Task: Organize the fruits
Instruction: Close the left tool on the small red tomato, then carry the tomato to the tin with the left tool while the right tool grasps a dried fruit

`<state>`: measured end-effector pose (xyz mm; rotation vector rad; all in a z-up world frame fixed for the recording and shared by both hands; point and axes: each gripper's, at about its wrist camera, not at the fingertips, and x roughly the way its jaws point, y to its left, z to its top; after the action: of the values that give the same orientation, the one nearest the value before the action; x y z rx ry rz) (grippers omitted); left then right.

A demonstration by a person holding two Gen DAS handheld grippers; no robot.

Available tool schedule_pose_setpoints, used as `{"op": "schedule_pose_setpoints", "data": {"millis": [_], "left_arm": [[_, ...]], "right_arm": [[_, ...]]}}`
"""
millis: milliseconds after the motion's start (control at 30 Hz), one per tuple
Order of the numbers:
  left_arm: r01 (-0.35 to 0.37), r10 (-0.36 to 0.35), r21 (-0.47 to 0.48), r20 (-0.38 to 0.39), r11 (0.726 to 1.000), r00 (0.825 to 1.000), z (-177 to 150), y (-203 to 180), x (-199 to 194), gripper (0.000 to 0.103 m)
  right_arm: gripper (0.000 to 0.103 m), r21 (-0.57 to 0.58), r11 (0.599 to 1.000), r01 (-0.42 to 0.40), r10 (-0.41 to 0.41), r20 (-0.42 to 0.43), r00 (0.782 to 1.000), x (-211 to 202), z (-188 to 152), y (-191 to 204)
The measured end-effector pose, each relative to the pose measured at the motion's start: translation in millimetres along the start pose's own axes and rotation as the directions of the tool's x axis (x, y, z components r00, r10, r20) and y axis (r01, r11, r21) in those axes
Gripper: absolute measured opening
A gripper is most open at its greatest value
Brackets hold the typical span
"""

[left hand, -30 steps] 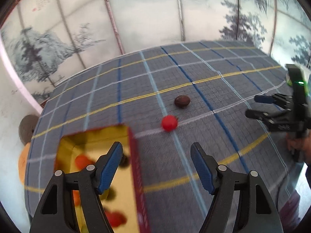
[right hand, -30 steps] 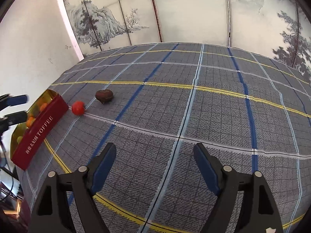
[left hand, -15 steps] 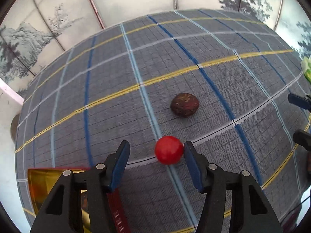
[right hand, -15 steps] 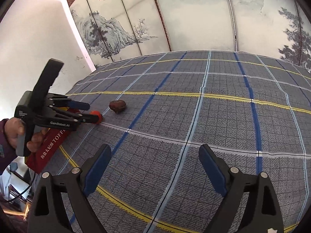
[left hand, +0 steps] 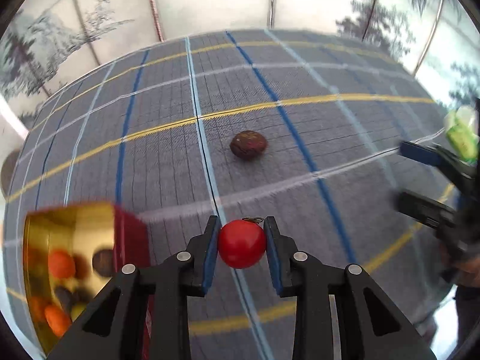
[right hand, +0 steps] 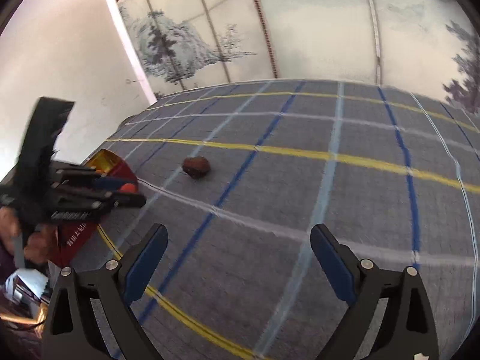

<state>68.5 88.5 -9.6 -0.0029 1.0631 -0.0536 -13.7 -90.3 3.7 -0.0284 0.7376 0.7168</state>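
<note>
Since half a second ago my left gripper [left hand: 241,244] has closed on the red tomato [left hand: 241,243], pinched across its middle for carrying to the gold tin [left hand: 45,225] alongside. My right gripper [right hand: 238,262] hangs wide and empty; the brown fruit [left hand: 248,148] lies on the cloth [left hand: 300,105] beyond.

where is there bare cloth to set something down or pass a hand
The plaid cloth is bare from the brown fruit rightward and toward the painted screen. It's crowded on the left: the gold tin of fruit, with the left gripper shut on the red tomato beside it.
</note>
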Motion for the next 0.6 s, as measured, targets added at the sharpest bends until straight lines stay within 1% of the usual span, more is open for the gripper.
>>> {"op": "schedule_pose_setpoints", "data": {"millis": [67, 133, 233, 300, 467, 533, 567, 600], "left_arm": [[0.032, -0.032, -0.035, 0.02, 0.999, 0.999, -11.0, 0.8, -18.7, 0.031], [0.045, -0.042, -0.068, 0.049, 0.997, 0.998, -23.9, 2.3, -38.1, 0.031], [0.047, -0.04, -0.105, 0.068, 0.993, 0.997, -37.4, 8.8, -57.7, 0.031], [0.036, -0.026, -0.12, 0.078, 0.992, 0.997, -45.9, 14.2, -68.7, 0.031], [-0.054, 0.067, -0.131, 0.104, 0.99, 0.992, -61.8, 23.4, -85.2, 0.031], [-0.081, 0.097, -0.138, 0.111, 0.987, 0.989, -67.3, 26.9, -90.0, 0.031], [-0.09, 0.106, -0.141, 0.115, 0.986, 0.988, -68.9, 28.9, -90.7, 0.031], [-0.1, 0.117, -0.145, 0.118, 0.984, 0.986, -70.8, 30.1, -92.0, 0.031]], "right_arm": [[0.095, -0.05, 0.997, -0.052, 0.052, -0.005, 0.999, 14.6, 17.3, 13.2], [0.095, -0.096, 0.994, -0.059, 0.057, -0.029, 0.998, 35.5, 31.6, 24.8], [0.095, -0.136, 0.987, -0.083, 0.074, -0.068, 0.995, 65.6, 46.3, 36.0], [0.094, -0.17, 0.982, -0.083, 0.07, -0.081, 0.994, 83.0, 53.9, 45.0], [0.085, -0.219, 0.974, -0.061, 0.034, -0.126, 0.991, 118.0, 62.9, 57.4], [0.078, -0.219, 0.974, -0.062, 0.028, -0.155, 0.987, 130.8, 64.0, 58.6], [0.065, -0.215, 0.975, -0.063, 0.024, -0.179, 0.984, 137.7, 63.7, 58.6], [0.055, -0.211, 0.975, -0.062, 0.02, -0.2, 0.98, 142.3, 62.6, 58.8]]}}
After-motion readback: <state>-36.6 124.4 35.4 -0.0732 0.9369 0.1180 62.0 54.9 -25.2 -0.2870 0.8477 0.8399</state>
